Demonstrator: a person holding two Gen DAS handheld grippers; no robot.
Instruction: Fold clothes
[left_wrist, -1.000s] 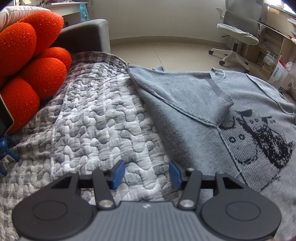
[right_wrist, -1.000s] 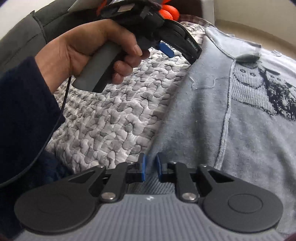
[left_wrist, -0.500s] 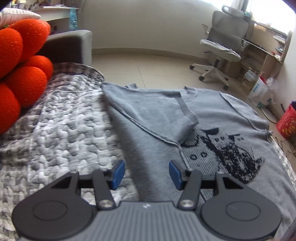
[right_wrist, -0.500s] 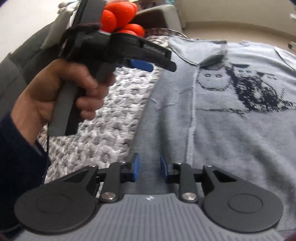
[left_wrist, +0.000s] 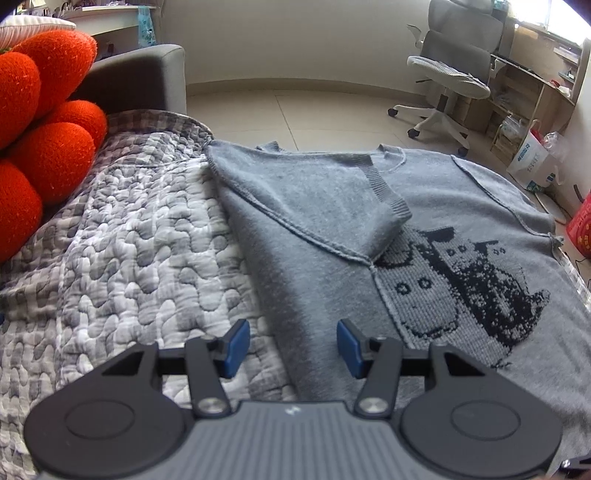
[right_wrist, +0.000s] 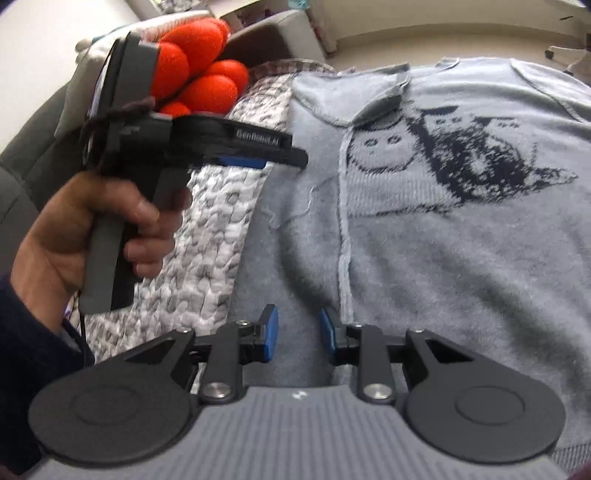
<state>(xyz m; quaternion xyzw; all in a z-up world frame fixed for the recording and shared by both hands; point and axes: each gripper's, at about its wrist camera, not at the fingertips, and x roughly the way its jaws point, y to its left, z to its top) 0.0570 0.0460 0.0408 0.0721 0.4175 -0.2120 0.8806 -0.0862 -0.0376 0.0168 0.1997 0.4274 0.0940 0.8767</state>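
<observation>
A grey knitted sweater (left_wrist: 461, 192) (right_wrist: 443, 266) with a dark cat pattern (left_wrist: 476, 284) (right_wrist: 447, 155) lies flat on a quilted cover (left_wrist: 129, 240). One sleeve (left_wrist: 325, 199) is folded inward across the chest, its ribbed cuff (left_wrist: 388, 188) near the pattern. My left gripper (left_wrist: 292, 332) hangs open above the sweater's folded side edge, with nothing between its blue pads. Seen from the right wrist view, the left gripper (right_wrist: 258, 160) is held by a hand (right_wrist: 92, 229). My right gripper (right_wrist: 298, 321) hovers over the sweater's lower body, jaws partly apart and empty.
Orange round cushions (left_wrist: 44, 147) (right_wrist: 199, 74) are piled at the left against a grey sofa arm (left_wrist: 147, 77). Beyond the sofa edge are a tiled floor, an office chair (left_wrist: 450, 74), a desk and bags at the right.
The right gripper's jaws have spread from nearly shut to partly apart, and it has rolled and swung over the sweater. The left gripper has shifted slightly toward the sweater's edge.
</observation>
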